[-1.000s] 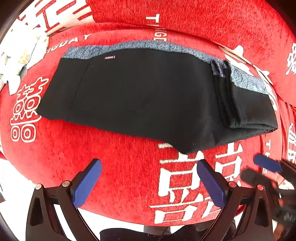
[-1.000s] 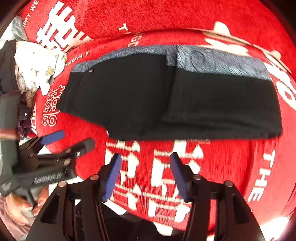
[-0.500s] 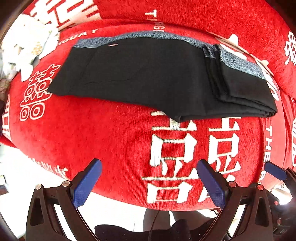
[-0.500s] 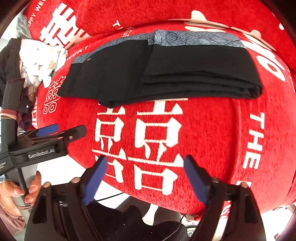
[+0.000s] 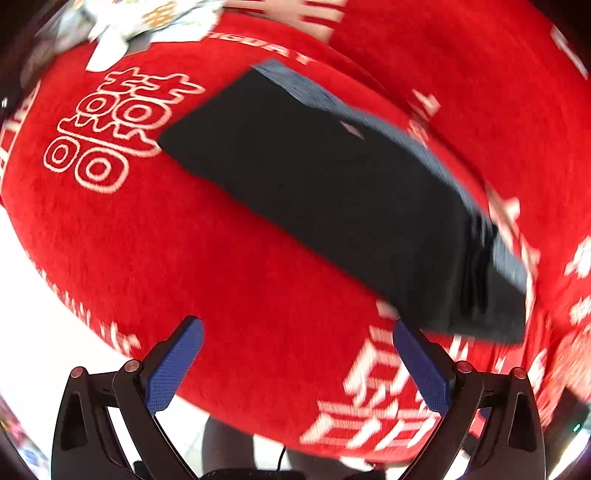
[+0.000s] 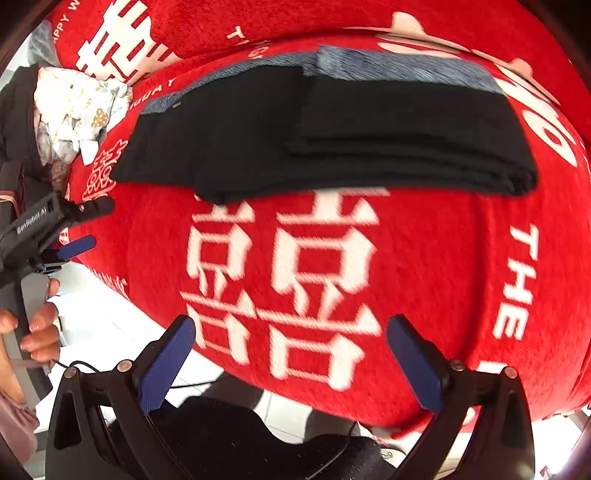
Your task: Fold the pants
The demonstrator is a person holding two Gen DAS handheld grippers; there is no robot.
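Observation:
Black pants (image 6: 332, 129) with a grey patterned waistband lie folded on the red blanket (image 6: 424, 266), with a thicker folded stack on their right end. In the left wrist view the pants (image 5: 332, 199) run diagonally from upper left to lower right. My left gripper (image 5: 297, 365) is open and empty, held back over the blanket's front edge. My right gripper (image 6: 291, 363) is open and empty, well short of the pants. The left gripper also shows in the right wrist view (image 6: 74, 229), held in a hand.
The blanket carries large white characters (image 6: 280, 273) and covers a raised surface with a backrest. A pile of pale patterned clothes (image 6: 77, 110) lies at the left end, also seen in the left wrist view (image 5: 147, 18). White floor (image 6: 96, 306) lies below the front edge.
Both grippers have pulled back from the pants toward the blanket's front edge. The right gripper's jaws have opened wide. The left wrist view has swung and tilted to the left.

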